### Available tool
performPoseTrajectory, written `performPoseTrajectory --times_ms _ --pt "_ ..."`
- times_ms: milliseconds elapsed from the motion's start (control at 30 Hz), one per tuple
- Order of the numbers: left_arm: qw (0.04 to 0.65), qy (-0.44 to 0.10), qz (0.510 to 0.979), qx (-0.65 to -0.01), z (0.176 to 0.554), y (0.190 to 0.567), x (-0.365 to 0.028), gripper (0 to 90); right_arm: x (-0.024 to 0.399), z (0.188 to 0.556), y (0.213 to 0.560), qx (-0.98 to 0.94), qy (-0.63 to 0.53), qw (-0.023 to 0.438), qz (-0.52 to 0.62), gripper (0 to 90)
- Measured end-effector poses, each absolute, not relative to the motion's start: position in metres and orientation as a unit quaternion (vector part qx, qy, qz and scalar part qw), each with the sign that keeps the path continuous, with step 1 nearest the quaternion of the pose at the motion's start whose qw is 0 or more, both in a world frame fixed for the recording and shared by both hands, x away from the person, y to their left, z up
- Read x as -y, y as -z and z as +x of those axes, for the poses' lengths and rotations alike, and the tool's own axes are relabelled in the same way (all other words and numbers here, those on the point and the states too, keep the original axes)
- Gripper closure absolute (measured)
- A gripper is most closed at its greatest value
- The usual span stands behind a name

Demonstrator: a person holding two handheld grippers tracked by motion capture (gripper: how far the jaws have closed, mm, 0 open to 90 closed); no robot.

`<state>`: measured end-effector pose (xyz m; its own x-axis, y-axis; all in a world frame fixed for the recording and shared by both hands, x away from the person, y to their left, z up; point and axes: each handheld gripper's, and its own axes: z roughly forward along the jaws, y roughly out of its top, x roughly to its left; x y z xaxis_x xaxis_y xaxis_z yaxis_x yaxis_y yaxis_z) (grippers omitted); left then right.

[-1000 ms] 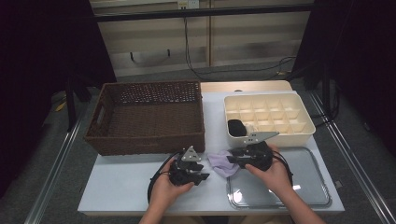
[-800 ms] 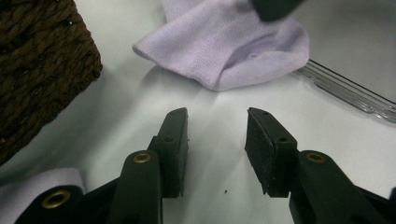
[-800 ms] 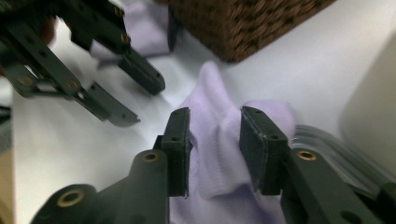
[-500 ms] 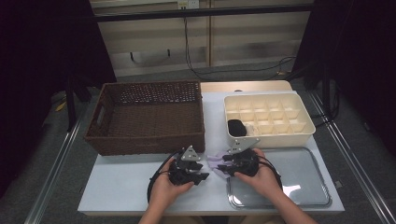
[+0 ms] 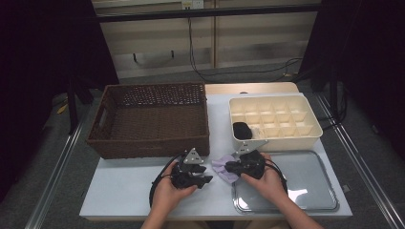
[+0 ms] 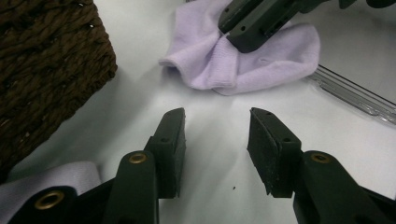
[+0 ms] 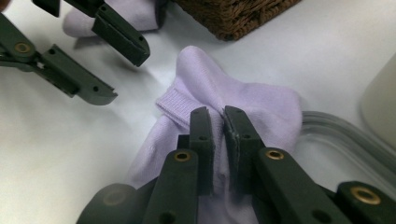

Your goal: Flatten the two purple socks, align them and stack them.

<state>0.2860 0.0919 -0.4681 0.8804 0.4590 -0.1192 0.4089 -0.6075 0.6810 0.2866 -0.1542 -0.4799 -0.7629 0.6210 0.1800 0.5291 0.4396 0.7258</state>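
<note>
On white table (image 5: 143,200), lilac sock (image 5: 222,167) betw. wicker basket (image 5: 153,119) & metal tray (image 5: 310,186).

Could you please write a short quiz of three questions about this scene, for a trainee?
1. True or false: the right gripper is pinching the lilac sock.
2. What stands between the left gripper's jaws? A) a fold of sock B) bare white table C) the basket's corner
3. Which container holds a black item: the wicker basket or the cream divided box?

Key: 1 true; its jaws have just been closing and now press a fold of sock. 2 B. 3 the cream divided box.
</note>
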Motion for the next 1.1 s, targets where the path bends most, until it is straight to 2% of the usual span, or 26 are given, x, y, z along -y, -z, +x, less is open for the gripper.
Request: performPoseTrajectory --times_ms 133,333,433,533,667,767,867,1100 --pt "0.370 -0.035 0.898 -0.237 0.286 0.468 -0.092 54.2 0.156 0.285 0.481 -0.844 -0.418 0.022 0.336 82.4" --pt "0.366 -0.037 0.904 -0.218 0.285 0.468 -0.087 49.9 0.148 0.280 0.480 -0.852 -0.427 0.014 0.303 82.1" --pt "0.372 -0.038 0.905 -0.206 0.286 0.468 -0.085 50.9 0.146 0.279 0.479 -0.858 -0.424 0.019 0.289 81.8" --pt "0.370 -0.035 0.907 -0.198 0.287 0.469 -0.082 57.5 0.146 0.279 0.479 -0.857 -0.428 0.018 0.286 81.4" --pt "0.361 -0.027 0.913 -0.187 0.285 0.470 -0.078 75.1 0.146 0.279 0.479 -0.851 -0.436 0.016 0.294 79.8" --pt "0.350 -0.026 0.917 -0.189 0.286 0.468 -0.076 86.3 0.147 0.278 0.478 -0.846 -0.443 0.028 0.295 73.9" --pt "0.351 -0.012 0.914 -0.204 0.285 0.467 -0.077 87.7 0.150 0.276 0.473 -0.840 -0.450 0.037 0.301 66.0" --pt "0.366 0.004 0.902 -0.230 0.287 0.463 -0.080 87.9 0.165 0.269 0.462 -0.828 -0.462 0.057 0.312 63.3"
